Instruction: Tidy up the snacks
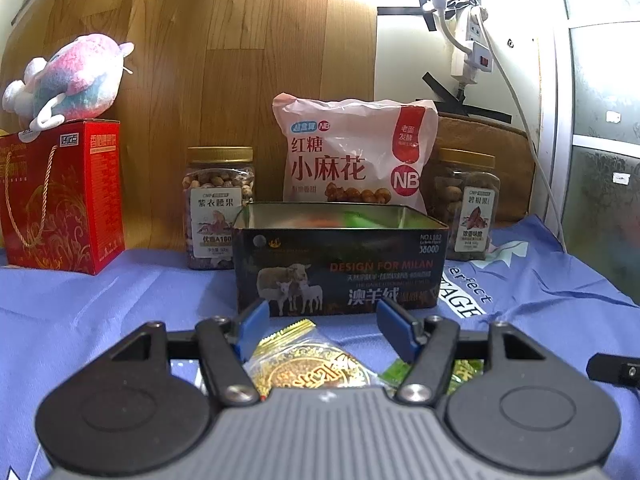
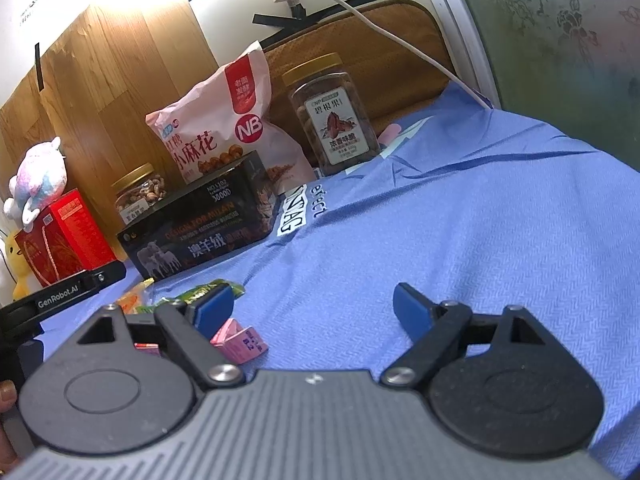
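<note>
Gold-wrapped snack (image 1: pixel 310 368) is seen lying just below the half-spread, empty left gripper (image 1: pixel 320 326), tin (image 1: pixel 340 268) straight ahead; right gripper (image 2: pixel 312 308) gapes empty.

A blue cloth (image 1: pixel 120 300) bears white lettering. The black tin (image 1: pixel 340 272) shows white sheep, the gift box (image 1: pixel 60 196) is red with gold swirls, the snack bag (image 1: pixel 352 152) pink.

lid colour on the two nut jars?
Gold, on both jars; clearest in the left wrist view.
</note>
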Demonstrator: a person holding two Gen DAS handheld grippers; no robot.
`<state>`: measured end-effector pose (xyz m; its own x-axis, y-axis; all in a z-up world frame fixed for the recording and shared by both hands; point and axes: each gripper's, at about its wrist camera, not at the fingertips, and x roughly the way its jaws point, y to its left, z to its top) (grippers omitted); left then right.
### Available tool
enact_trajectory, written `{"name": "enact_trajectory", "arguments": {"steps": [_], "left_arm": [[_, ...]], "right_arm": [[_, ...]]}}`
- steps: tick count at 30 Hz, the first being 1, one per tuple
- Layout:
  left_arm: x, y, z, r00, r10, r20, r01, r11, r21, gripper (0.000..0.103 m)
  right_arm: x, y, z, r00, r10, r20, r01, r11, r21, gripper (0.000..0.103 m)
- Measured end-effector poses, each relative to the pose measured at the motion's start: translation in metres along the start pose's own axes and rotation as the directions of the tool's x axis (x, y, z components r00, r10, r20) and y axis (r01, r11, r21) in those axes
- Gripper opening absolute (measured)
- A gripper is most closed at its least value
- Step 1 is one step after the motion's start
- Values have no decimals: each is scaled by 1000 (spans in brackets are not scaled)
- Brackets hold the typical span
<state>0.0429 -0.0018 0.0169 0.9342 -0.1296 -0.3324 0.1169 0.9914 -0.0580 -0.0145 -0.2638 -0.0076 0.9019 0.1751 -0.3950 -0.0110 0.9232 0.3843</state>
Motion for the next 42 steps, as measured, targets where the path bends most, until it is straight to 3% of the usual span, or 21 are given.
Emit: {"name": "enact_trajectory", "arguments": {"steps": [42], "left_arm": [[0, 3, 1, 1000, -7, -4, 7, 1000, -3, 62]], "right_arm": [[0, 0, 1, 1000, 0, -3, 0, 1000, -7, 89]]}}
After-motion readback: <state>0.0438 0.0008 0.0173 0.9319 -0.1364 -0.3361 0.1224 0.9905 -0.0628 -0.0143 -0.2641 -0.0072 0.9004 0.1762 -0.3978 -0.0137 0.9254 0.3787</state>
